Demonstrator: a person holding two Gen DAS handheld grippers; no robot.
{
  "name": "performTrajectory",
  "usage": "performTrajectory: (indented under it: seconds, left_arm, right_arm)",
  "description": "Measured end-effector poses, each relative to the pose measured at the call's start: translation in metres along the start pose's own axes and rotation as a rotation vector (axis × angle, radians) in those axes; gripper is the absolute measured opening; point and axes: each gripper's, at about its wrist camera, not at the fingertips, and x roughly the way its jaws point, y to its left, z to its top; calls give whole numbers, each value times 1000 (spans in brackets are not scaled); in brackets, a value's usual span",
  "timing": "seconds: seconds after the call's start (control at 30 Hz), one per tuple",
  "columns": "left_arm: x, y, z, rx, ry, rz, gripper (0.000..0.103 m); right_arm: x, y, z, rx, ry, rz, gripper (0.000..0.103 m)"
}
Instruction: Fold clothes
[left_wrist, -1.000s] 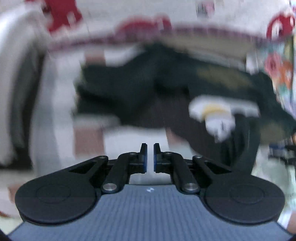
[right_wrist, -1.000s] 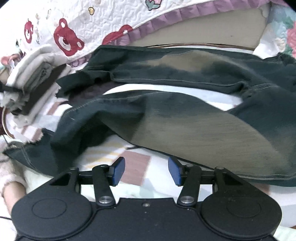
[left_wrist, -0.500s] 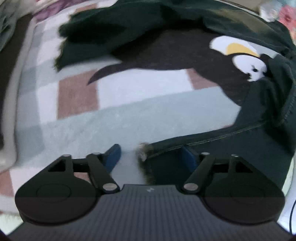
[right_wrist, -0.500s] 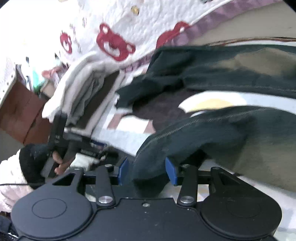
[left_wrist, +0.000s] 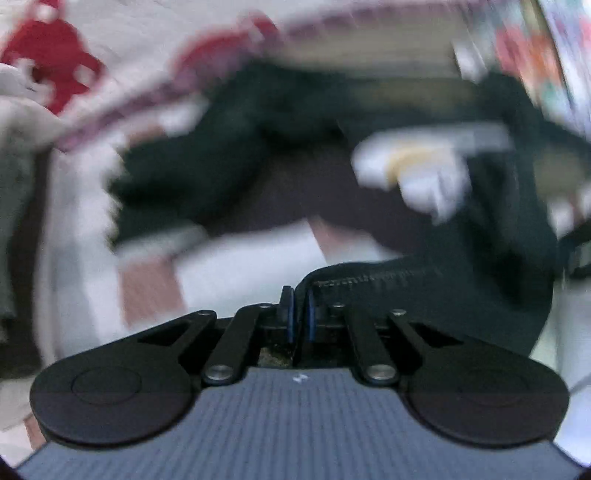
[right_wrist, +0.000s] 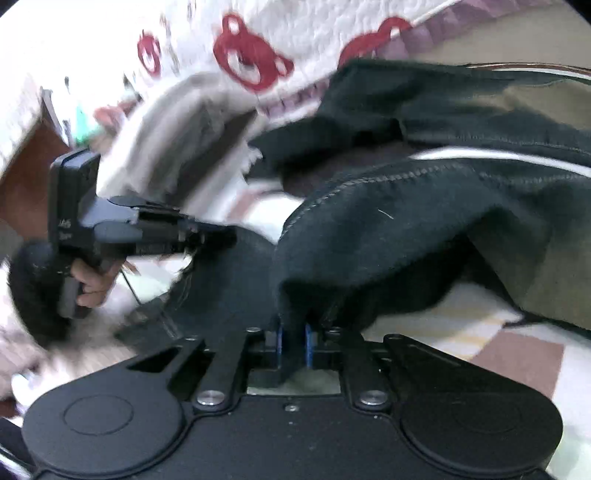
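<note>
Dark green faded jeans (right_wrist: 424, 206) lie spread across a checked bedspread (right_wrist: 517, 354). My right gripper (right_wrist: 293, 341) is shut on the stitched hem of one trouser leg and holds it lifted. My left gripper (left_wrist: 300, 314) is shut on the same hem, on its other corner (left_wrist: 369, 280). The left gripper also shows in the right wrist view (right_wrist: 207, 236), to the left, with cloth in it. The left wrist view is blurred by motion.
A pile of folded grey and white clothes (right_wrist: 192, 122) sits at the left. A white quilt with red bears (right_wrist: 251, 59) lies behind. A dark bird print (left_wrist: 417, 173) on the bedspread shows between the trouser legs.
Both grippers closed on the trouser leg hem, which lay between open jaws half a second ago. The hem has lifted off the bedspread and the left view has swung upward.
</note>
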Motion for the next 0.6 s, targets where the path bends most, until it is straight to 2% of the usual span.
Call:
performTrajectory:
  seconds: [0.07,0.1,0.13,0.2,0.27,0.3,0.37,0.43,0.47,0.5,0.53,0.6]
  left_arm:
    - [-14,8,24,18,-72,28,7]
    - [-19,10,36,31,-106,71,7]
    - [-21,12,45,56,-131,130,6]
    - [-16,16,61,117,-178,280,6]
    - [-1,28,71,106,-192,416,7]
    - [13,40,73,48,-166,432,9]
    - [38,58,69,-58,-102,446,17]
    - [58,67,57,-132,-33,452,19]
    - [69,71,51,-168,2,455,21]
    - [72,70,44,-190,15,447,29]
    - [71,68,34,-225,18,428,42]
    - [64,66,17,-311,13,379,50]
  right_arm:
    - [-7,-6,14,35,-41,30,11]
    - [-8,-9,25,46,-60,54,12]
    - [-7,-14,41,52,-81,66,15]
    - [-1,-20,72,38,-124,38,28]
    - [7,-25,101,8,-167,-13,37]
    - [8,-26,106,3,-177,-36,43]
    - [9,-26,114,-6,-197,-83,44]
    - [8,-28,119,-11,-215,-132,46]
    - [-4,-34,106,13,-218,-170,46]
    - [-16,-41,93,36,-221,-208,46]
    - [-28,-47,80,59,-224,-246,46]
    - [-52,-59,53,106,-229,-322,46]
